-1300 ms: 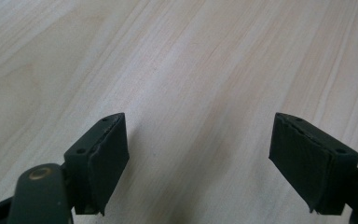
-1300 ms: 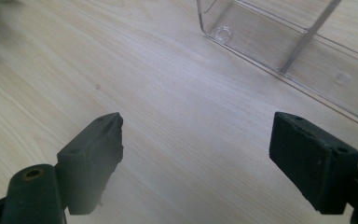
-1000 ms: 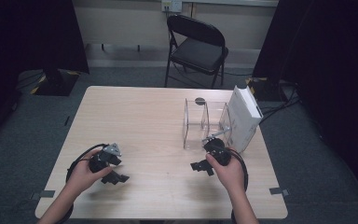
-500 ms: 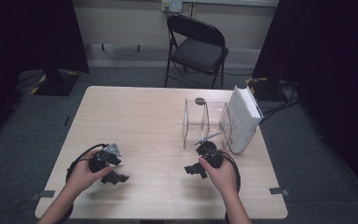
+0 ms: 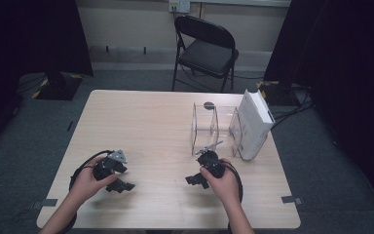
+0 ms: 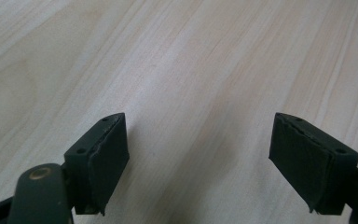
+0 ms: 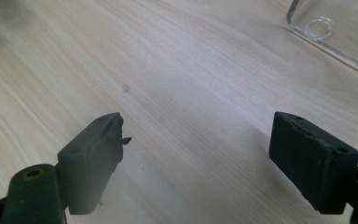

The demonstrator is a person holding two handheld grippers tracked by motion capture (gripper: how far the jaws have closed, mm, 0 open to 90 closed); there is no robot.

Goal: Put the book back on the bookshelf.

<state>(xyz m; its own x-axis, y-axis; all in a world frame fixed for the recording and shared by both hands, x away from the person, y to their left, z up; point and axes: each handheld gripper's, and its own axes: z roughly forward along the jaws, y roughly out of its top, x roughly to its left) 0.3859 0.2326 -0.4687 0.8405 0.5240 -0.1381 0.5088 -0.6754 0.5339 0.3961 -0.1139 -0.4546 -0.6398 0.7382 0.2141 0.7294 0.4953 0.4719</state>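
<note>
We hold the right gripper (image 5: 196, 179) with jaws spread wide and empty, just short of the clear acrylic open-topped box (image 5: 213, 127) standing beside the white rectangular carton (image 5: 253, 124). The left gripper (image 5: 119, 184), equally wide, rests well apart. Risk: a jaw striking the light box wall could slide or tip it into the carton.

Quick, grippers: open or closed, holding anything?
Left gripper: open, holding nothing, over bare table.
Right gripper: open, holding nothing, near the clear box.
</note>
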